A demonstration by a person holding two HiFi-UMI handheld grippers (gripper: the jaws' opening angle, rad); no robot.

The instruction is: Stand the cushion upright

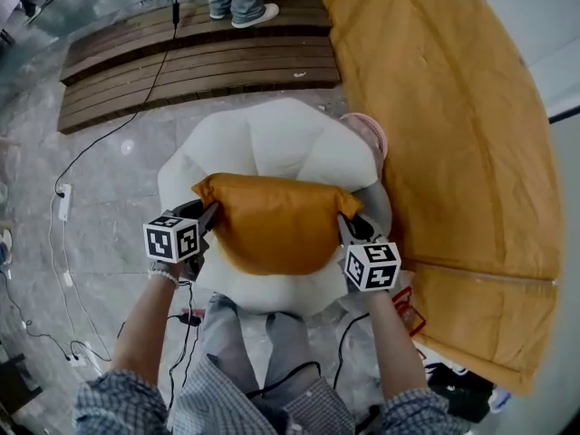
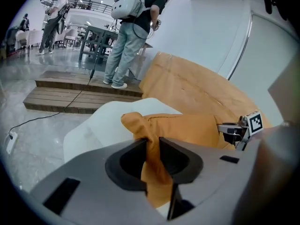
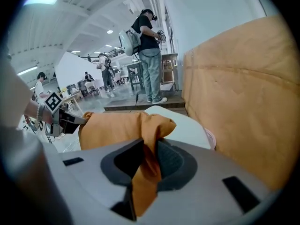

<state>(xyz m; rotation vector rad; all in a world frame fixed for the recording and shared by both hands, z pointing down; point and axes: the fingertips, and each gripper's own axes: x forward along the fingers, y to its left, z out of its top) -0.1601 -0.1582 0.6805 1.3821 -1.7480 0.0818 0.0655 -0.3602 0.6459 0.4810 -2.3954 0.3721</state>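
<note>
Two corners carry the whole cushion (image 1: 276, 220). It hangs as an orange, plump bundle stretched sideways in the middle of the head view, with its belly bulging toward 6 o'clock. It looks soft and light. The cover gathers into folds where it is pinched, so the filling will probably shift and slump rather than hold a shape.

At the cushion's 9 o'clock corner the left gripper (image 1: 207, 214) has its jaws closed to a narrow gap on a twist of fabric. At 3 o'clock the right gripper (image 1: 349, 229) is clamped on the other corner the same way. Such thin pinches of cloth could slide out, and a hold deeper on the side seams would likely be firmer.

Beneath it, reaching toward 12 o'clock, is a white seat (image 1: 263, 139); I cannot tell whether the cushion touches it. A tan sofa (image 1: 453, 116) fills 2 to 4 o'clock, and wooden steps (image 1: 199, 62) lie at 11 o'clock.
</note>
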